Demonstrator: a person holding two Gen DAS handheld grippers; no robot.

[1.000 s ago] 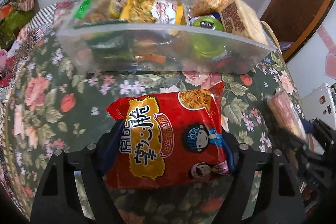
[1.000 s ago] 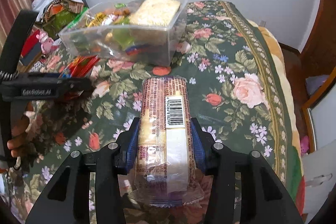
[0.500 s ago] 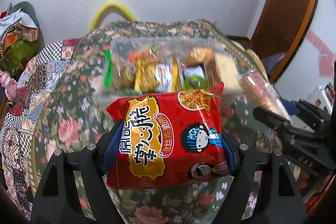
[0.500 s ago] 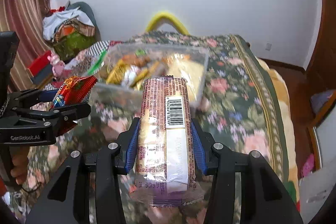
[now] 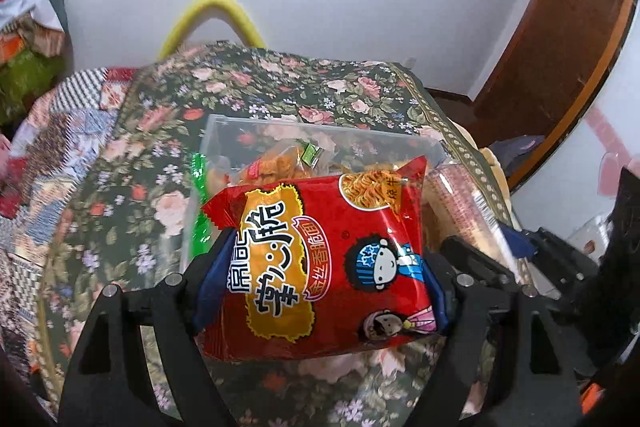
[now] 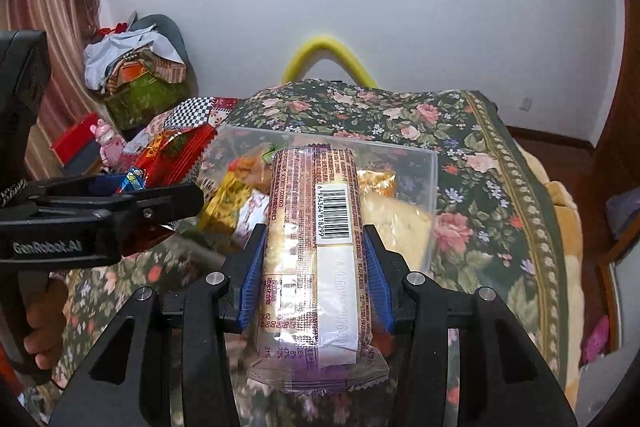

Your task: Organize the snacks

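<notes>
My left gripper (image 5: pixel 320 271) is shut on a red crispy-noodle snack bag (image 5: pixel 328 267), held above the near edge of a clear plastic bin (image 5: pixel 224 131) that holds several snacks. My right gripper (image 6: pixel 314 259) is shut on a long cracker pack with a barcode (image 6: pixel 316 247), held over the same bin (image 6: pixel 424 163). The left gripper (image 6: pixel 160 203) with the red bag (image 6: pixel 176 155) shows at the left of the right wrist view. The cracker pack (image 5: pixel 460 203) shows at the right of the left wrist view.
The bin sits on a bed with a dark floral blanket (image 6: pixel 472 163). A yellow curved tube (image 6: pixel 324 51) stands behind the bed by the white wall. Clothes and boxes (image 6: pixel 136 75) pile up at the left. A wooden door (image 5: pixel 560 27) is at the right.
Both grippers have risen and come in over the bin with their packs. The bin now lies below and just beyond them, seen from above.
</notes>
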